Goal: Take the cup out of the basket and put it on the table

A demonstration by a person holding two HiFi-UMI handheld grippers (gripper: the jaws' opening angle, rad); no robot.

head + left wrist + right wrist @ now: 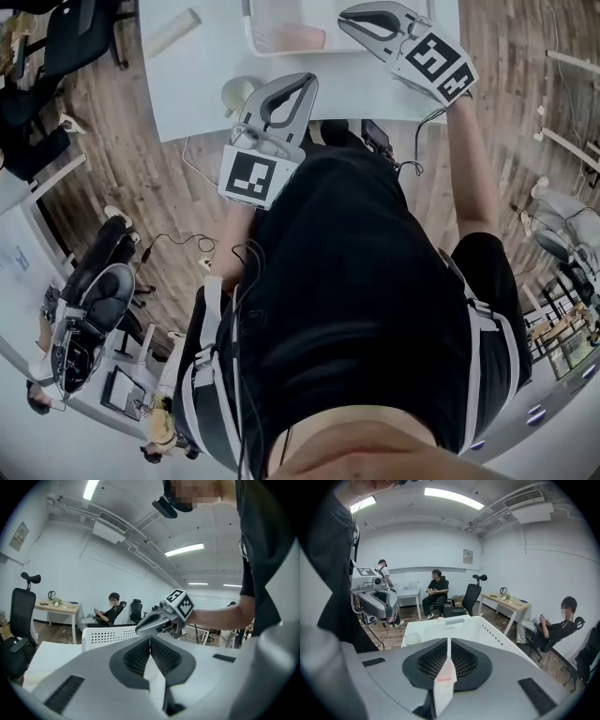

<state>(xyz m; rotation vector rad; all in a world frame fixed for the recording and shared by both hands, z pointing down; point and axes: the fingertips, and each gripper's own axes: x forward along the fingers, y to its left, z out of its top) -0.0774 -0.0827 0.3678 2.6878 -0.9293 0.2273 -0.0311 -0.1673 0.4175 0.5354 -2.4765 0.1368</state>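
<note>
In the head view a white slotted basket (258, 37) stands at the table's far edge with a pink object (300, 37) lying inside it. A pale cup (238, 93) stands upright on the white table (187, 94), left of the basket's near corner. My left gripper (307, 81) hovers beside that cup, shut with nothing between its jaws. My right gripper (349, 19) is at the basket's right side, shut and empty. In the right gripper view the jaws (449, 641) meet in front of the basket (492, 632), with the cup (412, 638) to the left.
A pale cylinder (171, 33) lies on the table at the far left. Office chairs, desks and seated people fill the room beyond the table. Cables run over the wooden floor (187, 248) below the table's near edge.
</note>
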